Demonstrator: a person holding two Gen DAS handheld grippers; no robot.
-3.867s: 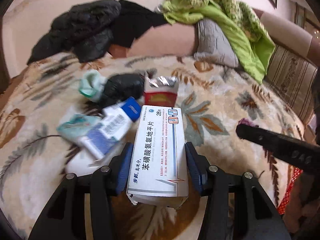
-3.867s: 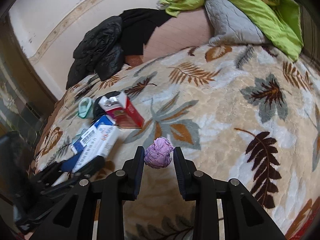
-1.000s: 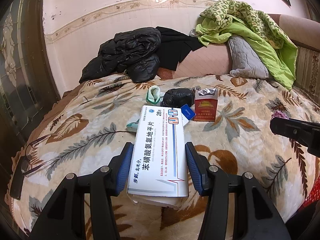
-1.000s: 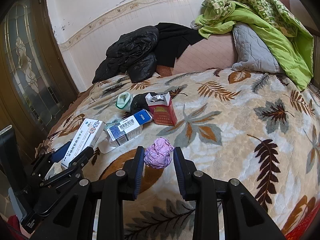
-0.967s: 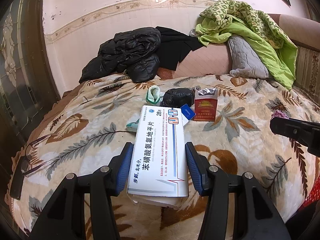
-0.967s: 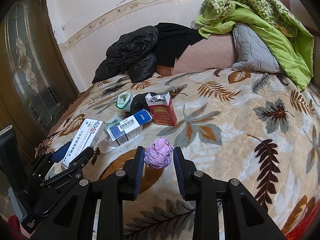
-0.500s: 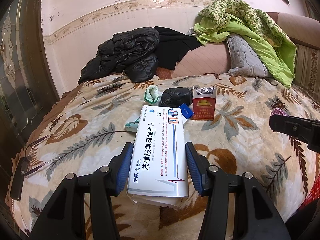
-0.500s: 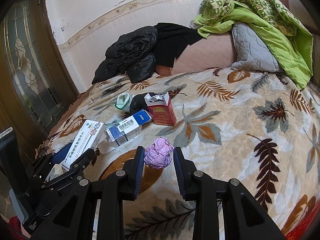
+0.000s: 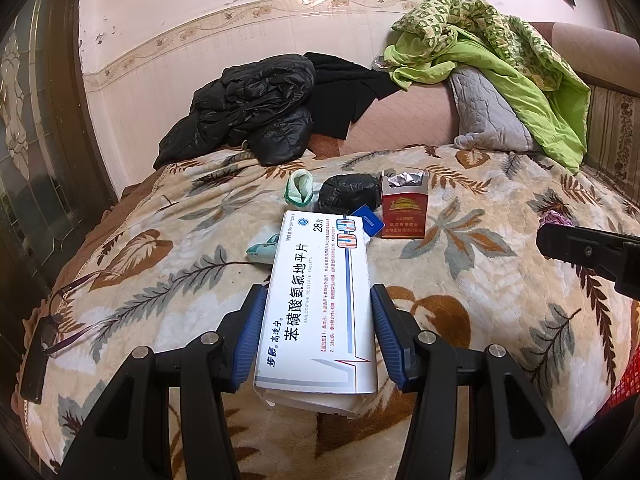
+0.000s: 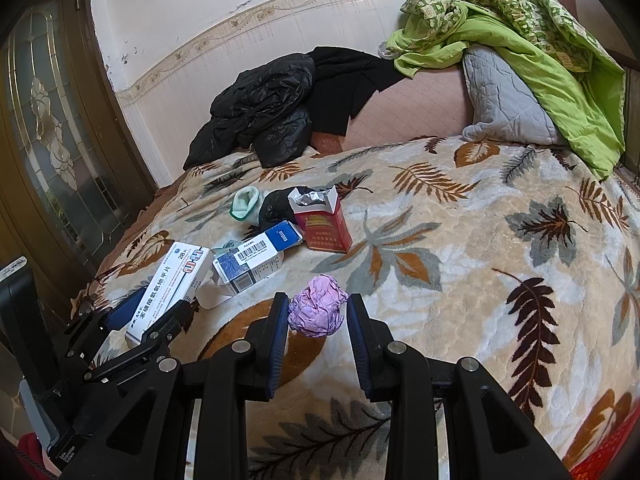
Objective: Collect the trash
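My left gripper [image 9: 318, 320] is shut on a white medicine box [image 9: 320, 300] with blue print, held above the leaf-patterned blanket. In the right wrist view the same white medicine box [image 10: 170, 286] shows at lower left in the left gripper [image 10: 160, 312]. My right gripper [image 10: 317, 312] is shut on a crumpled purple paper ball [image 10: 317, 310]. On the blanket lie a red cigarette pack [image 10: 322, 224], a blue-and-white box [image 10: 256, 256], a black crumpled bag [image 9: 348, 194] and a green-white wad [image 9: 300, 188].
The bed's blanket [image 10: 460, 264] spreads wide to the right. Black jackets [image 9: 248, 112], a grey pillow [image 10: 504, 104] and a green quilt [image 10: 540, 40] pile at the back. Glasses [image 9: 68, 320] lie at the left edge. A glass-paned door [image 10: 52, 132] stands at left.
Over the last second nothing has visibly changed. Since several seconds ago both grippers have drawn back from the trash pile with their loads still held.
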